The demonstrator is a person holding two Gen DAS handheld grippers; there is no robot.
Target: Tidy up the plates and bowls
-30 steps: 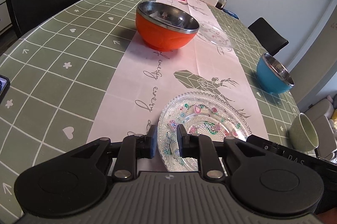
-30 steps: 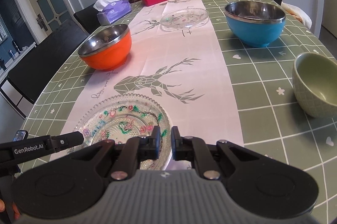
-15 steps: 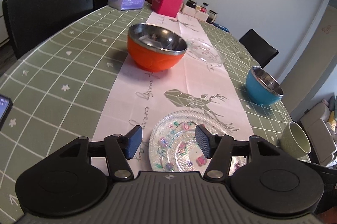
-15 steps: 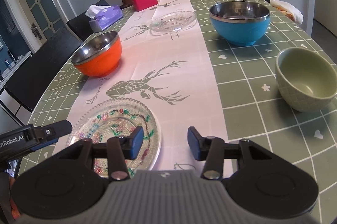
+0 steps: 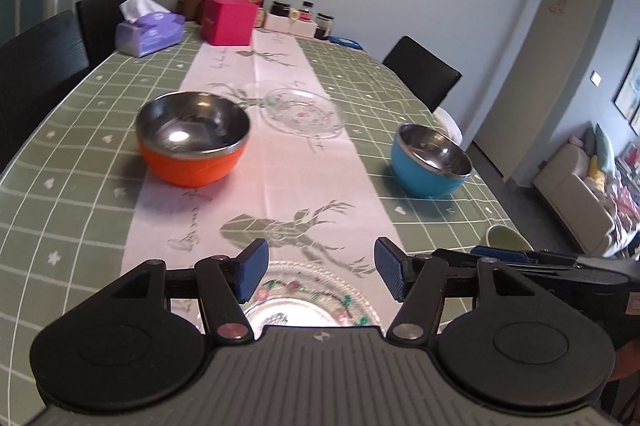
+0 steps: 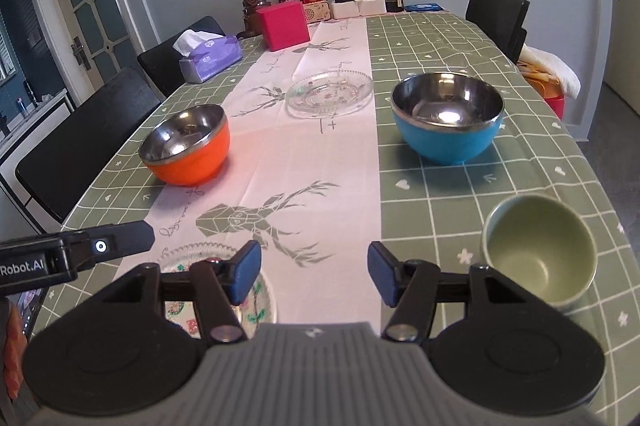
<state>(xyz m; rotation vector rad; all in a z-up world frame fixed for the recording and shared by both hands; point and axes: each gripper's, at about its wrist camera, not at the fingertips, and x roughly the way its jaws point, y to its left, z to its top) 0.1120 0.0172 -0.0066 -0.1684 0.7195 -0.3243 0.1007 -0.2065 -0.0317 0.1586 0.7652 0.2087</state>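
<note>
Both grippers, left gripper (image 5: 320, 272) and right gripper (image 6: 314, 272), are opening empty above the clear, flower-painted glass plate (image 5: 304, 290)

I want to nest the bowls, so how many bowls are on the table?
3: an orange bowl left of the runner, a blue bowl on the right, and a green bowl nearest on the right. None seems hidden.

Your two wrist views, both angled down the table (image 5: 72, 162), sharing the orange bowl (image 5: 193, 138) and blue bowl (image 6: 447, 122).

Home dining room: clothed table (image 6: 460, 38), chairs (image 5: 424, 74), sofa (image 5: 576, 194) beyond doorway.
</note>
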